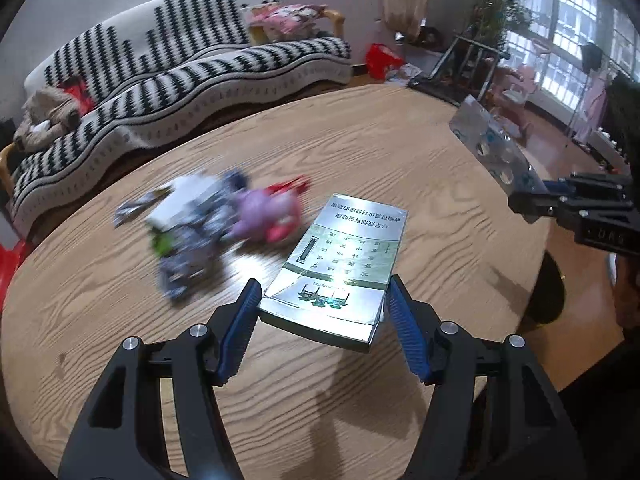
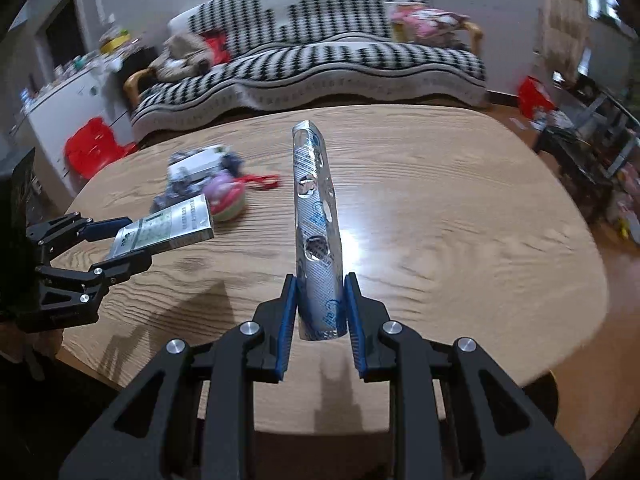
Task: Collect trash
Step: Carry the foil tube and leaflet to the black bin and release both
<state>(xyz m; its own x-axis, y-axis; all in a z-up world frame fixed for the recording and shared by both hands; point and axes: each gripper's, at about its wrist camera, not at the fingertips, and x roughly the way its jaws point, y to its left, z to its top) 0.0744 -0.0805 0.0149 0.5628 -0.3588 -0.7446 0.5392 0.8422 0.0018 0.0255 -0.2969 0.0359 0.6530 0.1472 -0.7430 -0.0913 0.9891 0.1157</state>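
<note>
A: Over the wooden table (image 1: pixel 400 152), both grippers are loaded. The left gripper (image 1: pixel 322 300) has its blue pads set fairly wide on the two long edges of a flattened silver carton (image 1: pixel 344 256), which sticks out ahead of the fingers, clear of the tabletop.

B: And the other one?

A: The right gripper (image 2: pixel 320 300) is nearly closed, pinching the near end of an empty silver blister strip (image 2: pixel 316 216). The strip stands edge-on and pokes forward over the table, well above the surface.

B: So which step is this?

A: I judge it the carry stage: two pieces are picked up and neither is put down anywhere. The rest of the trash, a blurred heap of wrappers (image 1: pixel 208 228) with purple, pink and green in it, lies on the table just beyond the carton.

B: Where do they go?

A: I see no bin or bag in either view, so I cannot tell. The next move calls for taking both pieces to wherever the trash is gathered, possibly that heap, while keeping both grips firm.

B: Any risk?

A: The carton is held only by its edges and could buckle or slip. The strip is thin and long, so it may twist between the pads.
</note>
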